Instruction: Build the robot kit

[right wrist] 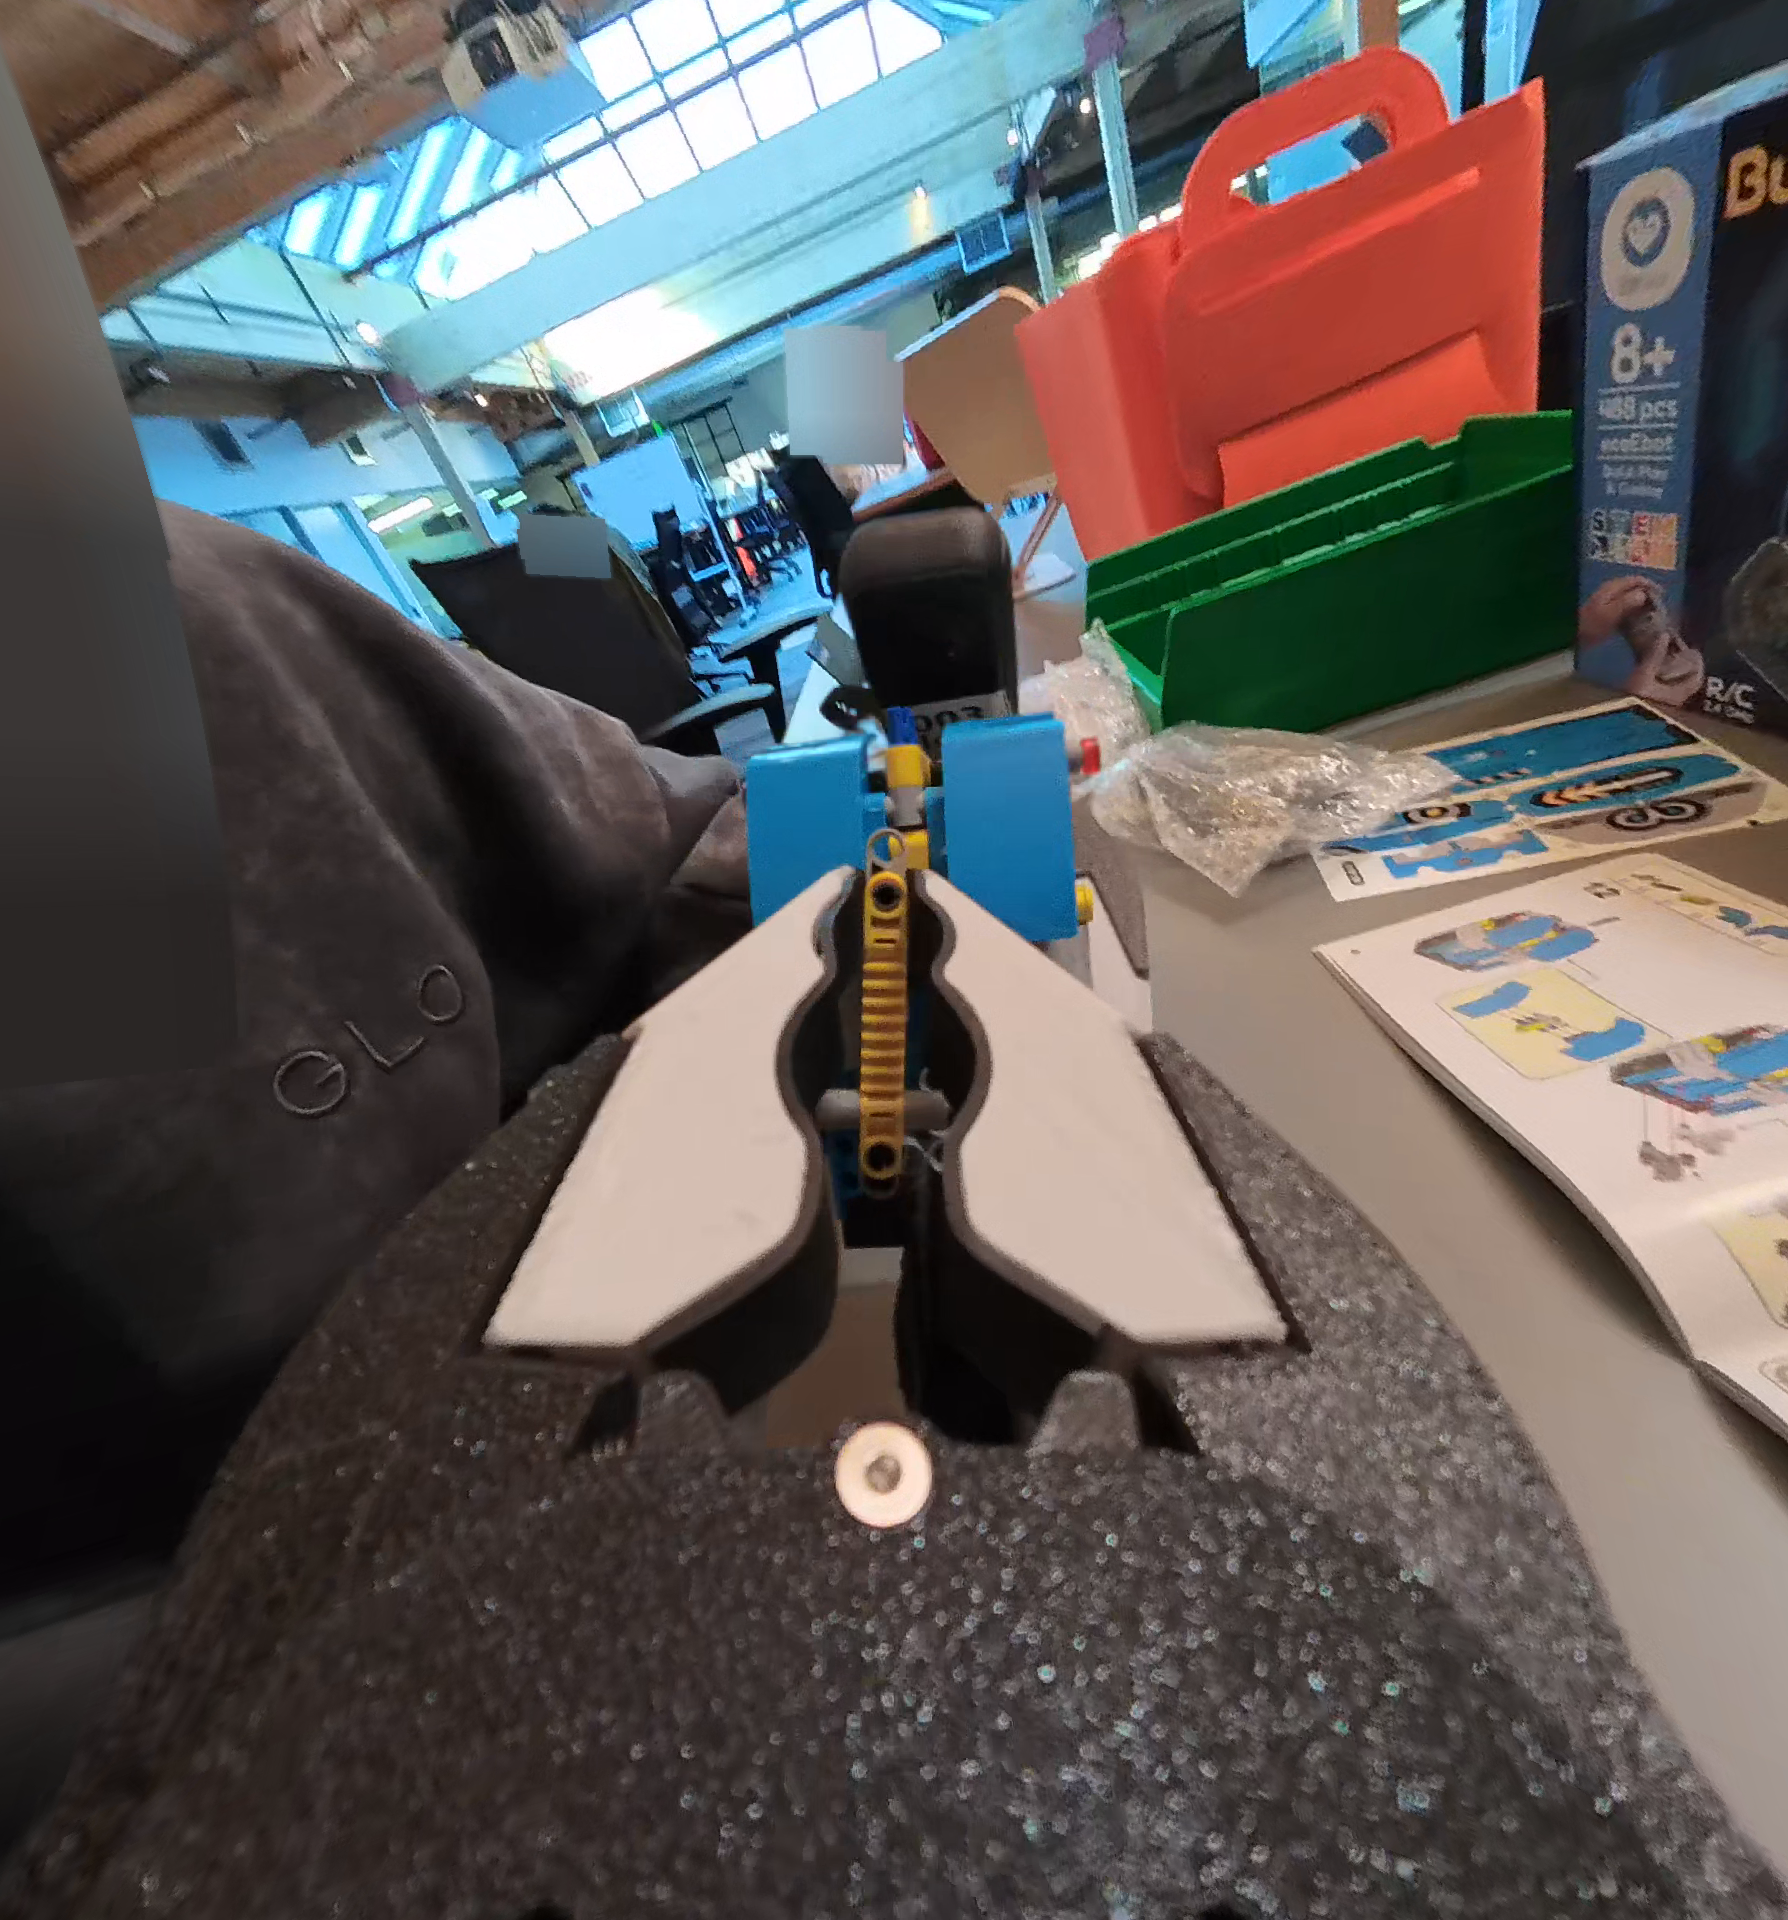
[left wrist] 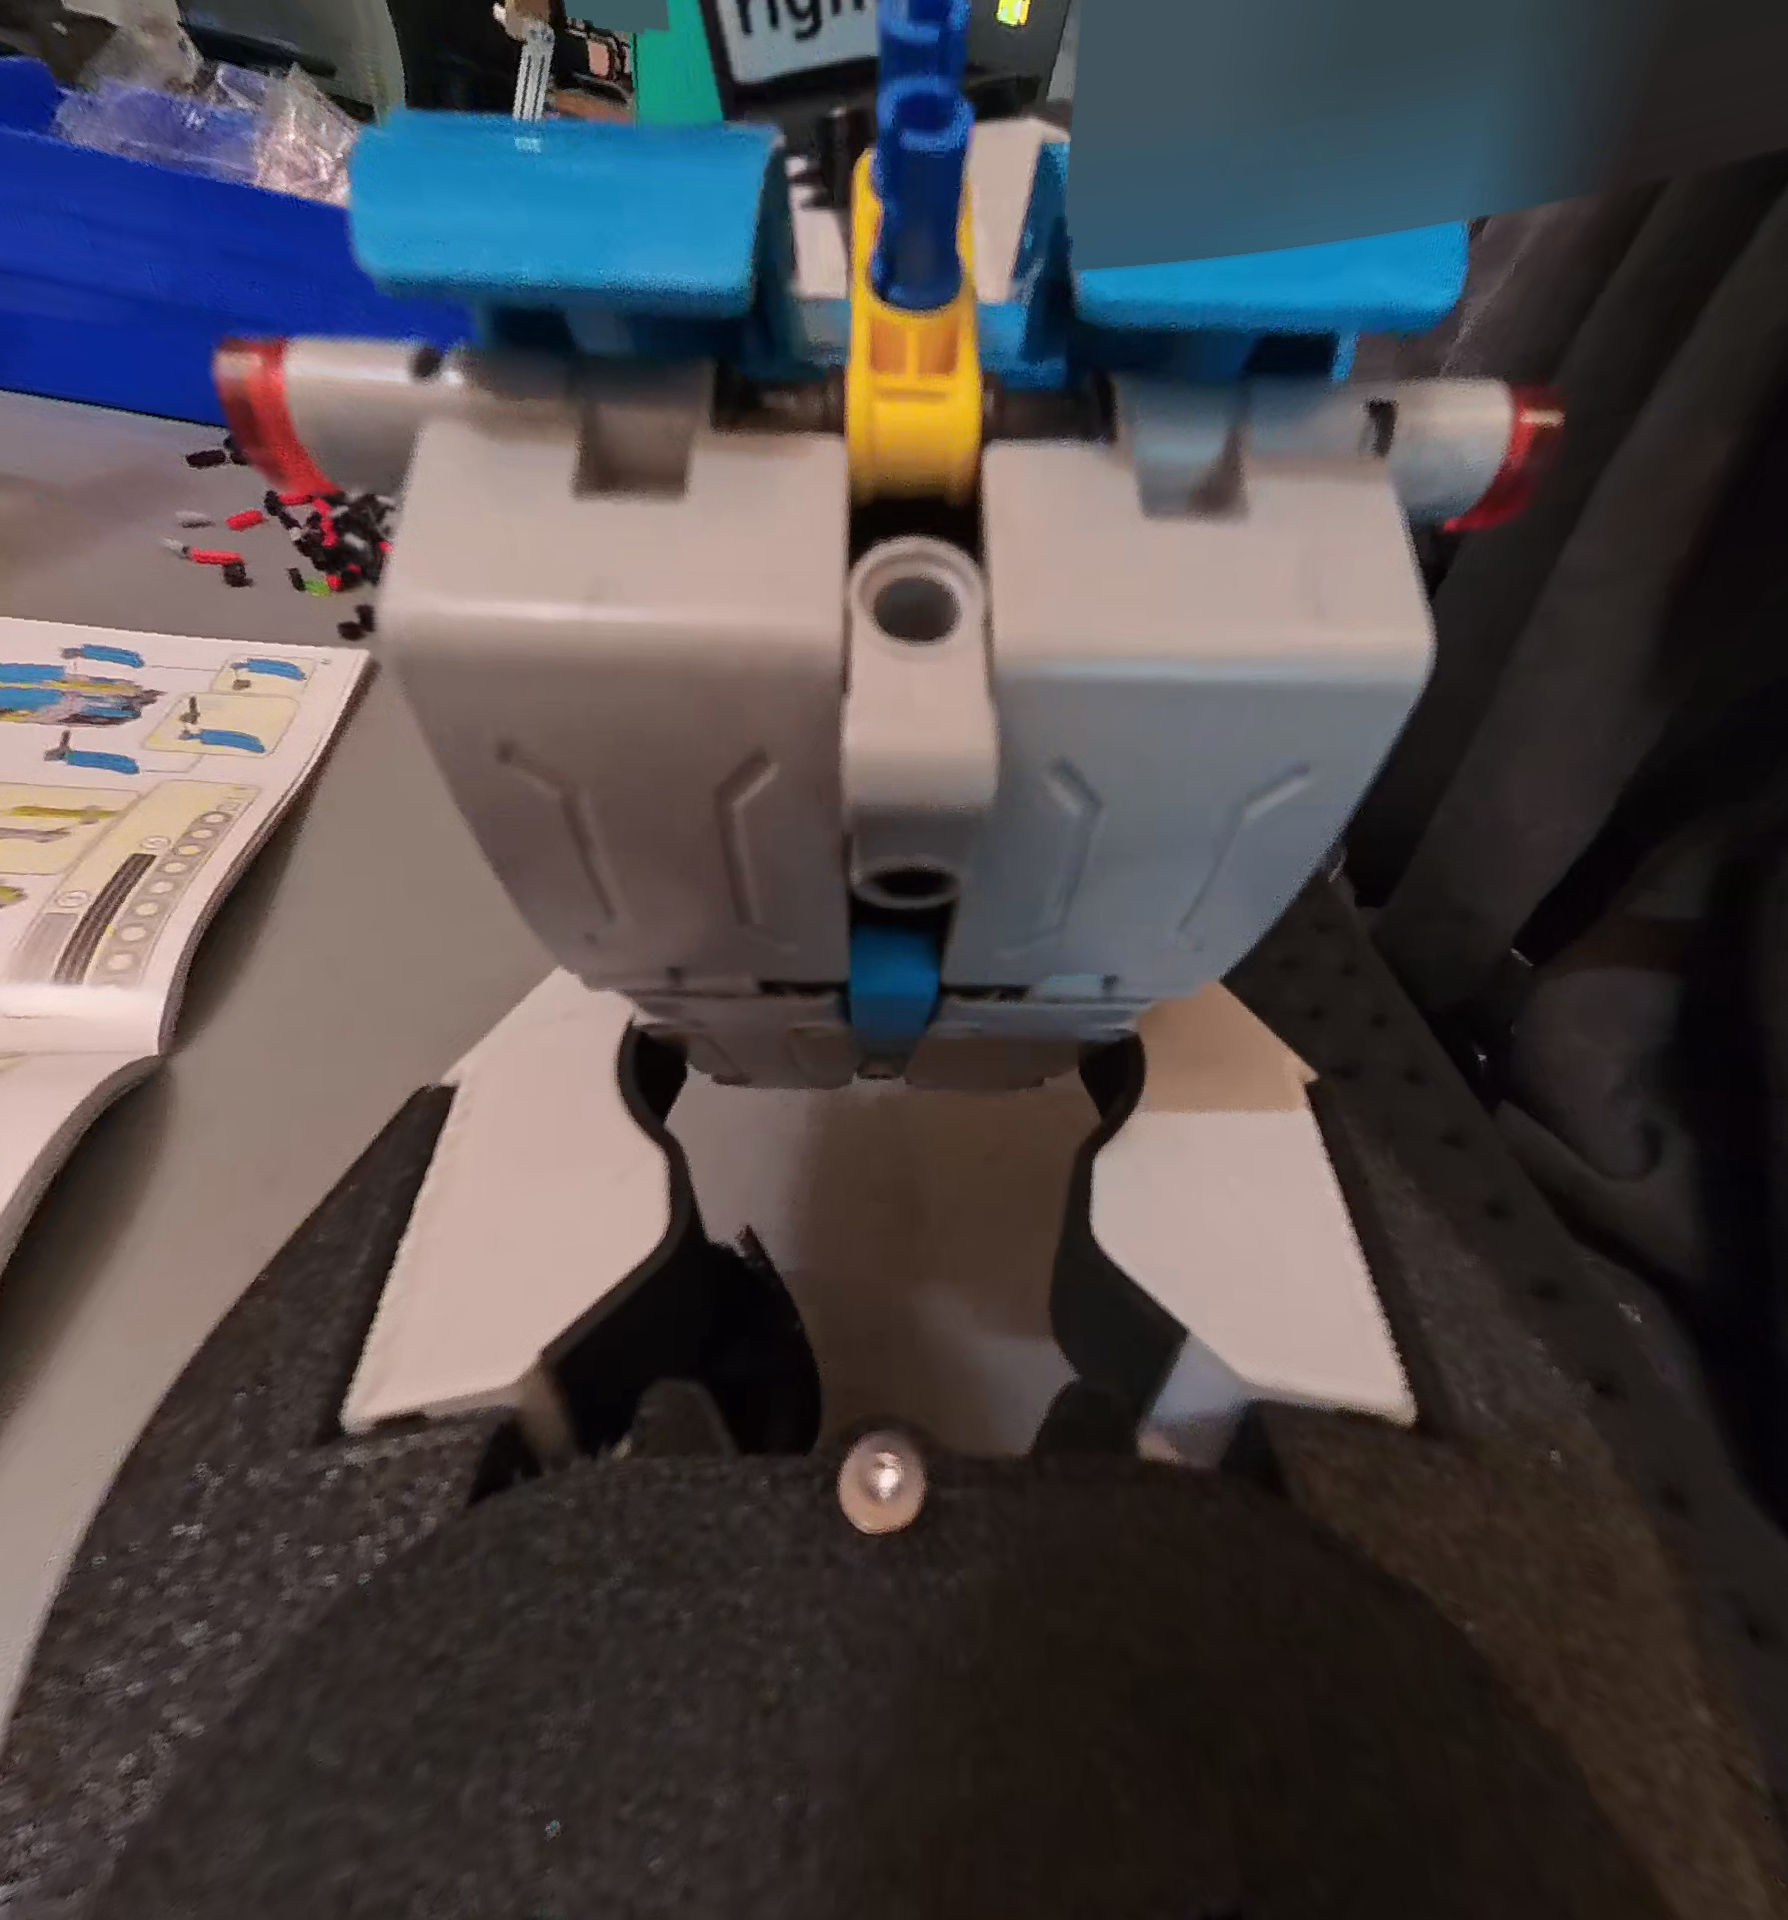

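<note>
1. Between the fingers of the left hand-held gripper (left wrist: 882,1049) we find a grey and blue brick-built model (left wrist: 900,717), clamped at its near lower edge and lifted off the grey surface (left wrist: 277,1091).
2. The right hand-held gripper (right wrist: 882,883) stands narrow, its fingers pinched on a yellow toothed strip (right wrist: 882,1023) fixed to the same model (right wrist: 994,831).
3. Left of the model we note an open instruction booklet (left wrist: 90,831), a scatter of small black and red pins (left wrist: 318,540) and a blue bin (left wrist: 90,260).
4. On the right side we log a crumpled plastic bag (right wrist: 1243,790), a sticker sheet (right wrist: 1565,810), a green bin (right wrist: 1337,623), an orange case (right wrist: 1316,312) and a printed box (right wrist: 1721,416).
</note>
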Available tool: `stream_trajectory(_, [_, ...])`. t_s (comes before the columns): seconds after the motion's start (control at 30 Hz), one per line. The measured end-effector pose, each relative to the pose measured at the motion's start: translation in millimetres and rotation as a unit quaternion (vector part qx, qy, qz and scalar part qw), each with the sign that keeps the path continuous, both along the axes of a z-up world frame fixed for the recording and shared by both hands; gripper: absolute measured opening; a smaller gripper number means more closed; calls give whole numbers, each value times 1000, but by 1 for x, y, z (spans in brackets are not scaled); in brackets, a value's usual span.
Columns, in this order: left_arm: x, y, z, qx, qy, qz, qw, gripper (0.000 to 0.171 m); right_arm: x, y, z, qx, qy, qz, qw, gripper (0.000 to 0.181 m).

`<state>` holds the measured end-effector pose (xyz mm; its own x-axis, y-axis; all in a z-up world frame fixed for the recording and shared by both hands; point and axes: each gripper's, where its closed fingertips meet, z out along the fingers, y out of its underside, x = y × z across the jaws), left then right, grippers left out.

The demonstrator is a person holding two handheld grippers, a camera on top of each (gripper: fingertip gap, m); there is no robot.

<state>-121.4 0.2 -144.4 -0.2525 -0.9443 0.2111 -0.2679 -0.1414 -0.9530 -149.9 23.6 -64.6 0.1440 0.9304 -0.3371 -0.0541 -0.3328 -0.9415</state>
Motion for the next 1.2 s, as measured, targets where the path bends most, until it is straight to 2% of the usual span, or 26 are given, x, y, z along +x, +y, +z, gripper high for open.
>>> stream_trajectory(0.3, [-1,-2,-1,-8,-1,-5,1000,77,5,7,-6,7,-9,-25,1000,6])
stream_trajectory(0.8, [-3,-1,1,-31,-4,-4,1000,77,6,6,-9,2,-6,-23,1000,6])
stream_trajectory(1.2, [-3,2,1,-22,-4,7,1000,77,6,6,-10,-21,4,-19,1000,6])
